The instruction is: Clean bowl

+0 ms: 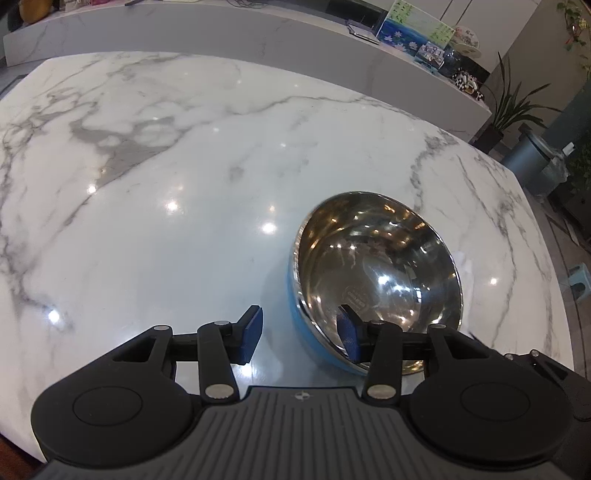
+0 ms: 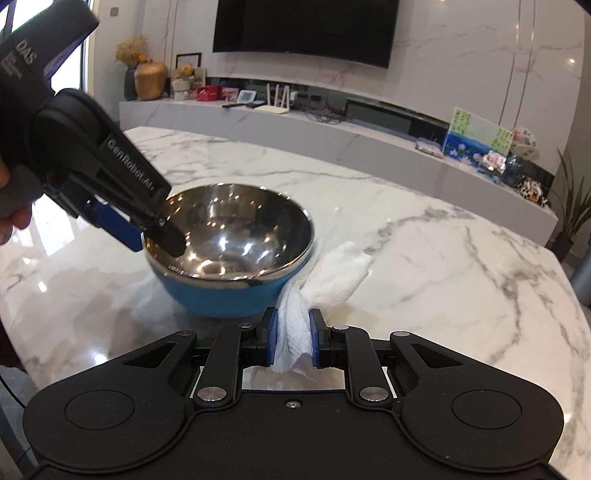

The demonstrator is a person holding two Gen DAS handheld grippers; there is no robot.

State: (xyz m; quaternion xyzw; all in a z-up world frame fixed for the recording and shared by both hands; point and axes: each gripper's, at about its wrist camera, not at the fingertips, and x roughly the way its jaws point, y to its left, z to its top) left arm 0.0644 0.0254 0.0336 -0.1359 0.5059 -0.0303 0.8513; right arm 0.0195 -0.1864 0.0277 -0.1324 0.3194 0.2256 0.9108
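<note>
- The bowl (image 2: 231,251) (steel inside, blue outside) looks empty, on the marble table (image 1: 155,155).
- The left gripper (image 1: 301,334) is spread wide astride its near rim, one finger inside.
- The right gripper (image 2: 292,338) is clenched on a paper towel (image 2: 332,273), probably touching the bowl's right side.
- Bare marble lies ahead and left.

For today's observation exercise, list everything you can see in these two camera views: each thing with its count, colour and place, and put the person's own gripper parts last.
bowl: one, steel inside, blue outside, on the table.
paper towel: one, white, crumpled, right of the bowl, near end pinched by the right gripper.
table: one, white marble with grey veins.
television: one, black, on the far wall.
vase: one, gold, on the far ledge.
painting: one, blue and green, on the ledge.
left gripper: one, black with blue pads, open, straddling the bowl's rim.
right gripper: one, black with blue pads, shut on the paper towel.
</note>
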